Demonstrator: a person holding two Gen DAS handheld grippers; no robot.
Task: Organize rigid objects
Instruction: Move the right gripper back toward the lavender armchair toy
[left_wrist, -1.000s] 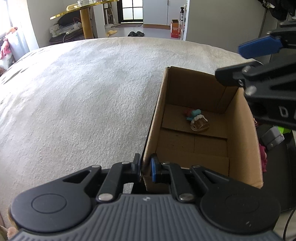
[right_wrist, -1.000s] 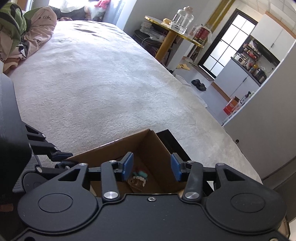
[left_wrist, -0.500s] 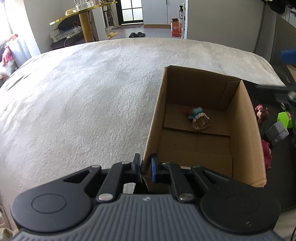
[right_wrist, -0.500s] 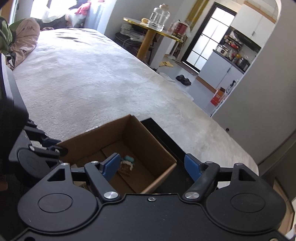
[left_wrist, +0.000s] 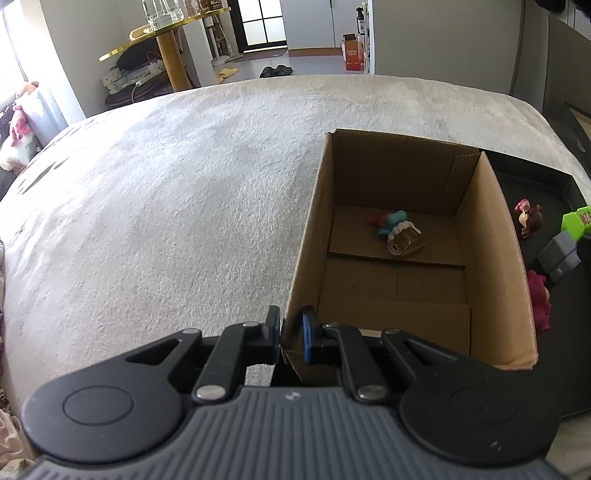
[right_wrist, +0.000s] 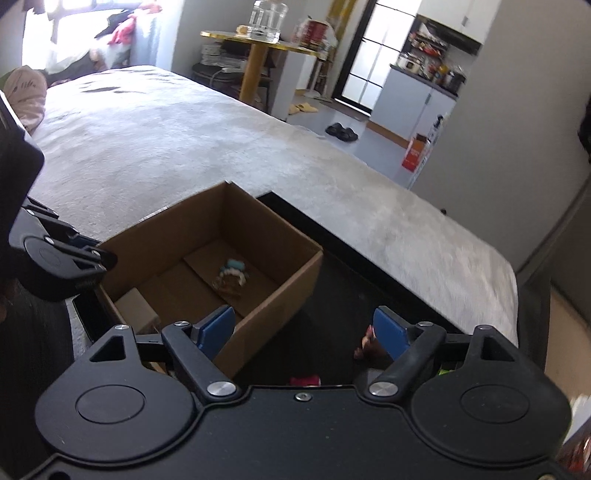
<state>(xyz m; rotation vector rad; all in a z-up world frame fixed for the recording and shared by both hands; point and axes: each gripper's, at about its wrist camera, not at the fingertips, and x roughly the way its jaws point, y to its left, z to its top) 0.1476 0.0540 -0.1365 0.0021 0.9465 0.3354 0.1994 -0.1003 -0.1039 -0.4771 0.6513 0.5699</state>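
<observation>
An open cardboard box (left_wrist: 495, 236) stands on the pale bed cover. My left gripper (left_wrist: 291, 334) is shut on the box's near left corner wall. Inside lie a teal and red figure (left_wrist: 391, 218) and a brown and white toy (left_wrist: 404, 239); they also show in the right wrist view (right_wrist: 231, 275). My right gripper (right_wrist: 304, 332) is open and empty, above the box's right wall (right_wrist: 280, 310) and the black tray (right_wrist: 351, 291). On the tray in the left wrist view lie a small doll (left_wrist: 530, 218), a green block (left_wrist: 576, 221), a grey block (left_wrist: 559, 254) and a pink toy (left_wrist: 539, 299).
The wide pale bed cover (left_wrist: 166, 206) spreads left of the box. A gold round side table (right_wrist: 258, 48) and slippers (right_wrist: 341, 132) are beyond the bed. My left gripper's body (right_wrist: 55, 254) shows at the left of the right wrist view.
My right gripper has opened wide and moved back and right, away from above the box to over the black tray. My left gripper has kept its hold on the box corner.
</observation>
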